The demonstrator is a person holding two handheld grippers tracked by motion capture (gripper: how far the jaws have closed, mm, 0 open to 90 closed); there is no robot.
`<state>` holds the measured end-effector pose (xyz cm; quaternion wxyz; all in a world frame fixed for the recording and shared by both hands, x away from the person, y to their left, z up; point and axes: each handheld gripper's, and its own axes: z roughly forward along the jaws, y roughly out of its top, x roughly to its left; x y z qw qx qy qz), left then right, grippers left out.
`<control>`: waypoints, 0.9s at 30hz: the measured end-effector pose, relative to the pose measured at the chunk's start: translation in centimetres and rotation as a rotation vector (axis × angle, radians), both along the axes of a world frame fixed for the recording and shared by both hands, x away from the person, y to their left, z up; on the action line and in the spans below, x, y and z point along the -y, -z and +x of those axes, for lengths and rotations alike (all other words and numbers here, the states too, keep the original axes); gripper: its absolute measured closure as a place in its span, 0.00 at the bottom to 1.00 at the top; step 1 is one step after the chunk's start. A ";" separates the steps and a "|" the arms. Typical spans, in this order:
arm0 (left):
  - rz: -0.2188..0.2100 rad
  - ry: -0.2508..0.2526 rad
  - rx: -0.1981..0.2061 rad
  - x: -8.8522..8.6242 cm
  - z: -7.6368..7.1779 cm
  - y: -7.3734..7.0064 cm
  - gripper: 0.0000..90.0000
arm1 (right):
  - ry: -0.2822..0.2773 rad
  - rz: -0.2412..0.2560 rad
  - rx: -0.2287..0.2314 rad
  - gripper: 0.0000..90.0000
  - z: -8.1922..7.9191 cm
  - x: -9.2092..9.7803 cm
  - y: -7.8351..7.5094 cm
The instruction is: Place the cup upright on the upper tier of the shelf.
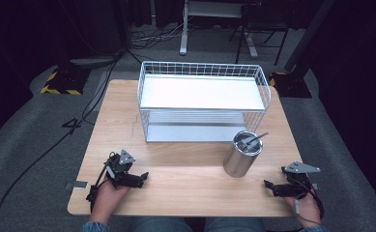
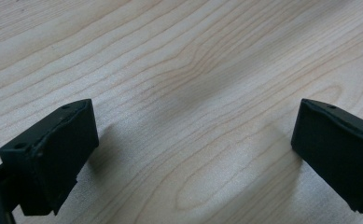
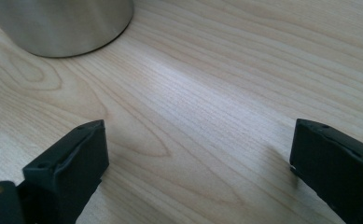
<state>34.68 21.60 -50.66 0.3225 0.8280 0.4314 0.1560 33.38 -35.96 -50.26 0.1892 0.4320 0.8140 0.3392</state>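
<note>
A white wire shelf rack (image 1: 202,99) with two tiers stands at the back middle of the wooden table (image 1: 185,169). In front of its right end stands a steel cup (image 1: 242,153) with utensils in it; its base (image 3: 62,25) is at the top left of the right gripper view. My left gripper (image 1: 142,178) rests near the front left edge, open, with bare wood between its jaws (image 2: 193,140). My right gripper (image 1: 268,186) lies near the front right edge, open and empty (image 3: 198,158), a short way right and in front of the cup.
The table stands on grey carpet with cables (image 1: 40,154) trailing at the left. A yellow-black striped base (image 1: 60,82) sits beyond the far left corner, and desk legs (image 1: 183,29) stand behind the table.
</note>
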 end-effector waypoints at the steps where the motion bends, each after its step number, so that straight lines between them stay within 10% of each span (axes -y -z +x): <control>1: 0.000 0.001 0.001 0.0 0.0 0.0 0.01 | -0.011 -0.002 -0.001 0.05 0.0 -0.2 -0.5; 27: 0.007 0.000 -0.003 0.0 0.1 -0.1 0.01 | -0.153 0.092 0.067 0.05 -1.0 -4.1 -7.2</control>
